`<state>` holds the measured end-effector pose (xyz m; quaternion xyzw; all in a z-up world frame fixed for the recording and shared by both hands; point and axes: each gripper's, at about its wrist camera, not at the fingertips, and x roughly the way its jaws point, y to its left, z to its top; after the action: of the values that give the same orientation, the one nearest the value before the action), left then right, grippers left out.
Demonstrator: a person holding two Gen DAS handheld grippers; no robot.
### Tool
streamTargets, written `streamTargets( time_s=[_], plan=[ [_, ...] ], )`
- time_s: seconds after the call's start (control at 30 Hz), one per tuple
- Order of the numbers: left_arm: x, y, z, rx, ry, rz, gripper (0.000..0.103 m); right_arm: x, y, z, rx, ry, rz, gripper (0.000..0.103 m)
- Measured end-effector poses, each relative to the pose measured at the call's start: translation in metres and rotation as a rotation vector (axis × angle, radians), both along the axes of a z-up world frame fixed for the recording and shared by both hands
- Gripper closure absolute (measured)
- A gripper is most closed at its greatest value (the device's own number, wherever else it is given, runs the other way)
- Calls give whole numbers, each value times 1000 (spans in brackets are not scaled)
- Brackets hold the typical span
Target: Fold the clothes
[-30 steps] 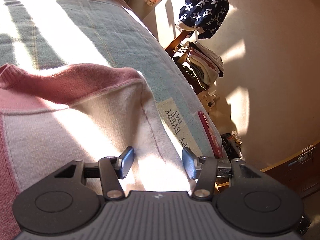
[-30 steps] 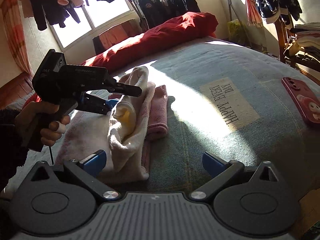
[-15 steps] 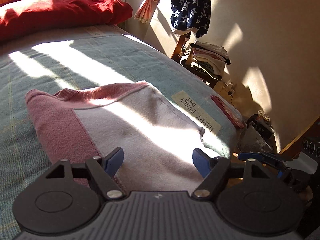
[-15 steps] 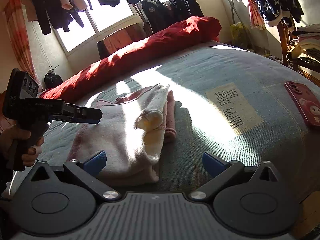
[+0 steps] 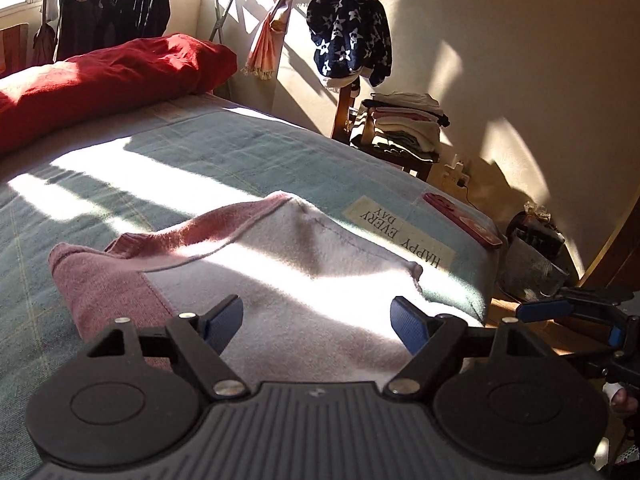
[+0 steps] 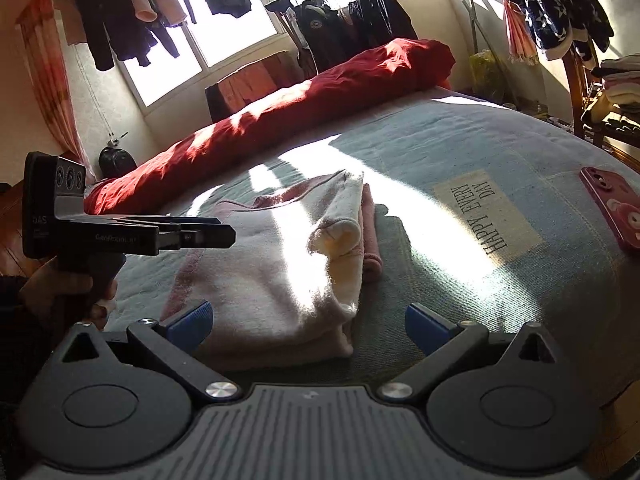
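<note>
A pink and cream sweater lies folded on the blue-green bedspread, its cream sleeve doubled over the top. My left gripper hovers just above the sweater's near edge. Its jaws are opening and the cloth lies under them, not pinched. In the right wrist view the sweater sits in the middle of the bed, with the left gripper held by a hand at its left side. My right gripper stands open before the sweater's near right corner, gripping nothing.
A red phone lies near the bed's right edge, past a "HAPPY EVERY DAY" label. A red duvet runs along the far side. A chair with stacked folded clothes stands beside the bed. Clothes hang on a rack by the window.
My left gripper has drawn back from the sweater toward its near left edge, rolled level, and its jaws have widened. The sweater has settled flat. The right gripper has shifted only slightly.
</note>
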<state>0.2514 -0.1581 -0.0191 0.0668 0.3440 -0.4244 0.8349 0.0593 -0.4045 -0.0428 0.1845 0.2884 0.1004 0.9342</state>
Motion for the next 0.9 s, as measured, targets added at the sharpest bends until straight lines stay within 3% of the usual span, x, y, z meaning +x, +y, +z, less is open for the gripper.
streamTargets(
  time_s=[0.07,0.13,0.23,0.4,0.5,0.67,0.77,0.9],
  plan=[
    [13,4,-14,61,11,6,24,-4,1,1,-13,2,-7,0],
    [12,20,-23,59,10,-9,24,-5,-1,0,-26,7,-13,0],
    [5,36,-23,58,-4,-20,24,-2,-5,-5,-27,22,-17,0],
    [6,29,-6,33,3,13,23,9,-5,-7,13,22,-6,0],
    [14,21,6,11,-9,13,23,18,6,5,-3,-26,40,0],
    [34,7,17,-14,36,20,20,47,41,20,-11,-92,202,0],
    [41,-1,9,24,46,19,20,67,60,11,-42,-74,242,0],
    [52,-3,-12,96,59,65,20,74,56,-13,-91,13,200,0]
  ],
)
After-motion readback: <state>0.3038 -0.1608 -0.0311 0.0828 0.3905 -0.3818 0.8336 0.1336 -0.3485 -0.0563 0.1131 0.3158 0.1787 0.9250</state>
